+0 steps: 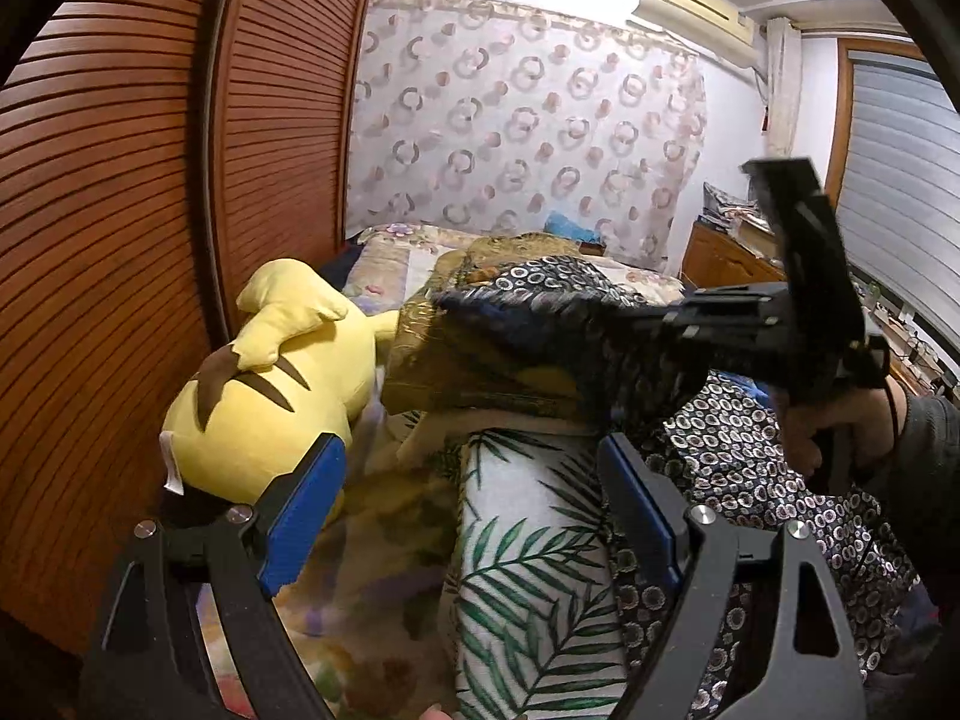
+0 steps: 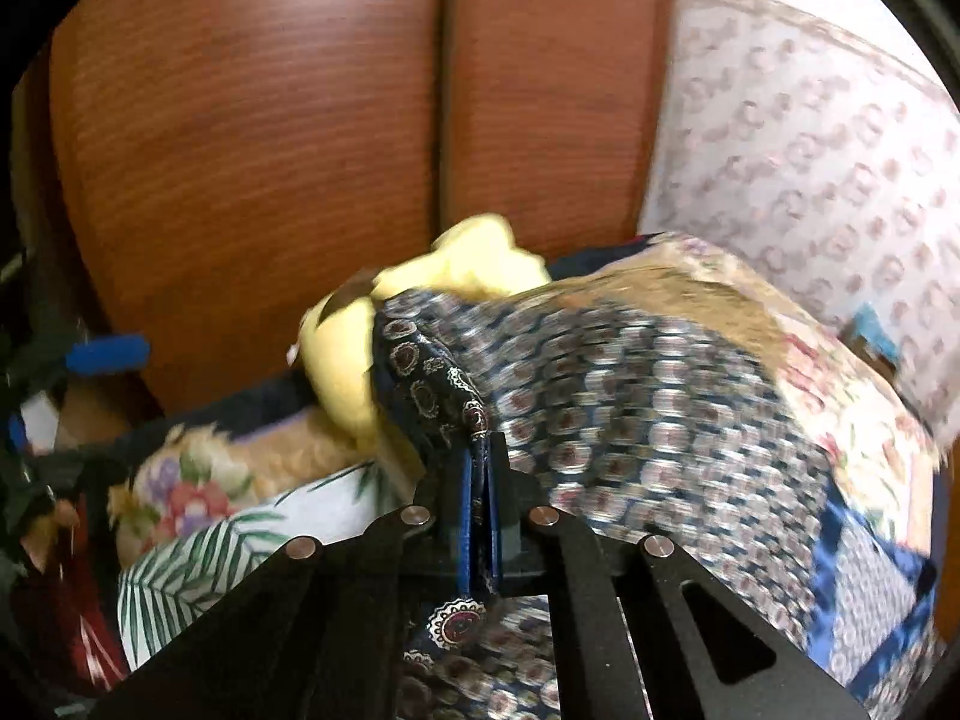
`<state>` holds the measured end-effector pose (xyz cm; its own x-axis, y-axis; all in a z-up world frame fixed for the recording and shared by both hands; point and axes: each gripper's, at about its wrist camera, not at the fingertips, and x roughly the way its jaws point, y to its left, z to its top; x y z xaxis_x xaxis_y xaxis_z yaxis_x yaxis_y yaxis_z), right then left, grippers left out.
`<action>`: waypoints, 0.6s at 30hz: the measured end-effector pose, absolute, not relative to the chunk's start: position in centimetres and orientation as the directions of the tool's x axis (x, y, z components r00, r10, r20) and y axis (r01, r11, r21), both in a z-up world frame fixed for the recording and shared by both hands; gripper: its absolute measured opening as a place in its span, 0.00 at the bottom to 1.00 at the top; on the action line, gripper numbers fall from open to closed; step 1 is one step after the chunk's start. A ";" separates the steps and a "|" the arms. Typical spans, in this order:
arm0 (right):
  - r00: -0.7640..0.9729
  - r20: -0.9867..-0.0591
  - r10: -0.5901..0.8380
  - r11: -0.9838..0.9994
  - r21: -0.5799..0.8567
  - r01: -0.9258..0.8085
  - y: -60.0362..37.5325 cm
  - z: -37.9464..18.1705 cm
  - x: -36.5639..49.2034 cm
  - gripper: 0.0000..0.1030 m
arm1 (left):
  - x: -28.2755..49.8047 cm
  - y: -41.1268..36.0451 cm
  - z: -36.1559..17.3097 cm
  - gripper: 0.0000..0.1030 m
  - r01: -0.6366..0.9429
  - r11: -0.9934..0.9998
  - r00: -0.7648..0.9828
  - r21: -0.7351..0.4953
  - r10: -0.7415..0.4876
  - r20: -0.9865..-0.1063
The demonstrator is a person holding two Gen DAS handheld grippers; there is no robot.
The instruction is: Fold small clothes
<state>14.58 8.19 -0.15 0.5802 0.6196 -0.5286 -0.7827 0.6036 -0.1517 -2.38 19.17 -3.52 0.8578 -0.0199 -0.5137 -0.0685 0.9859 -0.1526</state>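
The right tool (image 2: 478, 480) is clamping a fold of the dark patterned cloth (image 2: 630, 420), its blue pads pressed together with the fabric pinched between them. From the left wrist view this same tool (image 1: 606, 330) is reaching across the bed, a hand (image 1: 834, 426) gripping its handle, and the cloth is hanging lifted from its tip while the rest is trailing down onto the bed at the right. Holding the garment by one edge like this is probably meant to carry that edge over the remainder, making a fold.

The left tool (image 1: 474, 516) is standing wide, with nothing between its blue pads (image 1: 300, 516). It is hovering low over the leaf-print cushion (image 1: 528, 552), just beside the part of the cloth lying on the bed, likely so that it is ready to pin or take another edge.

A yellow plush toy (image 1: 270, 396) is lying against the wooden slatted doors (image 1: 120, 210), beyond the cloth, with a floral quilt (image 2: 840, 372) underneath and behind. The garment is partly draping toward the toy, so the fold may need room there. The right view is blurred, so finer detail of the cloth's edges cannot be told.
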 end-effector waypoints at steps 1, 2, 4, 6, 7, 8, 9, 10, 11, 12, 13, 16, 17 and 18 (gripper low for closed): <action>0.594 -0.513 0.619 0.627 -0.132 -0.767 6.9 -0.1 14.8 0.04 | -2.2 19.0 -3.5 0.84 -0.064 0.986 0.858 -0.154 -0.025 -0.514; 0.615 -0.500 0.609 0.658 -0.114 -0.744 5.9 0.0 15.3 0.04 | -2.1 18.7 -3.5 0.84 -0.058 0.986 0.856 -0.154 -0.030 -0.515; 0.658 -0.489 0.572 0.722 -0.081 -0.687 3.9 -0.4 16.3 0.04 | -1.7 18.1 -3.5 0.84 -0.046 0.989 0.855 -0.143 -0.035 -0.518; 0.687 -0.491 0.535 0.765 -0.065 -0.641 2.1 -1.3 17.4 0.04 | -1.4 17.4 -3.3 0.84 -0.027 0.990 0.856 -0.138 -0.049 -0.514; 0.699 -0.492 0.519 0.778 -0.066 -0.625 1.4 -1.8 17.8 0.04 | -1.4 17.1 -3.3 0.84 -0.022 0.990 0.857 -0.136 -0.052 -0.513; 0.701 -0.500 0.509 0.786 -0.063 -0.615 0.9 -2.1 18.2 0.04 | -1.3 16.8 -3.3 0.84 -0.015 0.991 0.857 -0.133 -0.056 -0.513; 0.701 -0.511 0.499 0.793 -0.058 -0.607 0.5 -2.7 18.8 0.04 | -1.1 16.6 -3.2 0.84 -0.010 0.991 0.856 -0.131 -0.059 -0.514; 0.704 -0.518 0.487 0.803 -0.052 -0.594 0.0 -3.2 19.3 0.04 | -0.9 16.3 -3.2 0.84 -0.004 0.992 0.854 -0.128 -0.063 -0.516; 0.706 -0.519 0.482 0.809 -0.045 -0.586 -0.5 -3.4 19.4 0.04 | -0.8 16.1 -3.2 0.84 -0.001 0.992 0.854 -0.125 -0.064 -0.517; 0.706 -0.520 0.482 0.811 -0.040 -0.583 -0.9 -3.6 19.5 0.04 | -0.7 15.9 -3.2 0.84 0.003 0.992 0.853 -0.125 -0.067 -0.518; 0.703 -0.526 0.479 0.813 -0.037 -0.582 -0.9 -3.8 19.8 0.04 | -0.7 15.6 -3.2 0.84 0.006 0.992 0.853 -0.124 -0.070 -0.518; 0.712 -0.529 0.463 0.823 -0.042 -0.566 -1.7 -3.7 19.7 0.21 | -0.4 15.4 -3.0 0.84 0.017 0.992 0.852 -0.126 -0.080 -0.517; 0.709 -0.524 0.472 0.817 -0.041 -0.574 -2.1 -3.2 19.4 0.27 | -0.3 15.2 -3.0 0.84 0.020 0.992 0.851 -0.123 -0.082 -0.518; 0.706 -0.520 0.481 0.811 -0.044 -0.584 -2.1 -3.1 19.2 0.30 | -0.3 15.1 -3.0 0.84 0.023 0.993 0.851 -0.120 -0.082 -0.519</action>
